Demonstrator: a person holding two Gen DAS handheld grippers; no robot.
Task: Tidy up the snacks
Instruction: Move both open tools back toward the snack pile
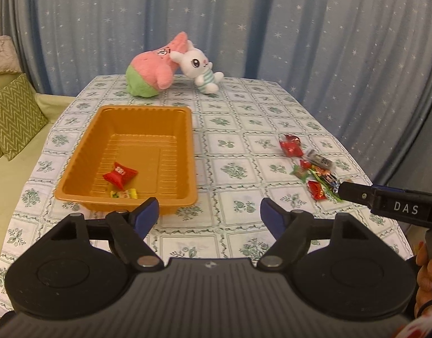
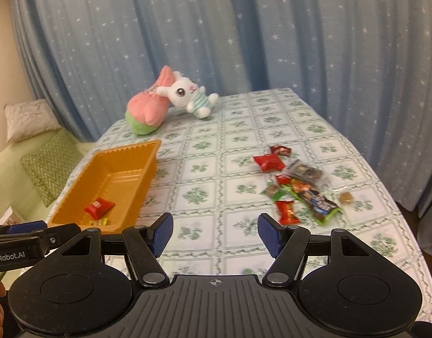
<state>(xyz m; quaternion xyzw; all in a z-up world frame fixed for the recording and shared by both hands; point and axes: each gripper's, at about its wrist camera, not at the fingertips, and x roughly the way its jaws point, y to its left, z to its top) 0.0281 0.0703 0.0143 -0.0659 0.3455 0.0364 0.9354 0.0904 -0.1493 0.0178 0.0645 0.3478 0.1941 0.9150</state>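
An orange plastic tray [image 1: 75, 180] [image 2: 148, 152] sits on the left of the table. It holds a red snack packet [image 1: 120, 174] [image 2: 99, 206] and a small yellow candy [image 1: 124, 194]. A pile of loose snacks [image 1: 312, 166] [image 2: 297, 183] lies on the right: red packets, a green-edged bar, a clear-wrapped one. My left gripper [image 1: 209, 214] is open and empty, just in front of the tray's near end. My right gripper [image 2: 215, 232] is open and empty, short of the pile; it also shows in the left wrist view [image 1: 345, 190] beside the snacks.
A pink and green plush [image 1: 152, 70] [image 2: 148, 109] and a white bunny plush [image 1: 200, 66] [image 2: 187, 95] lie at the table's far end. A floral tablecloth [image 1: 230, 140] covers the table. Blue star curtains hang behind. A green sofa with cushions [image 1: 13, 112] stands left.
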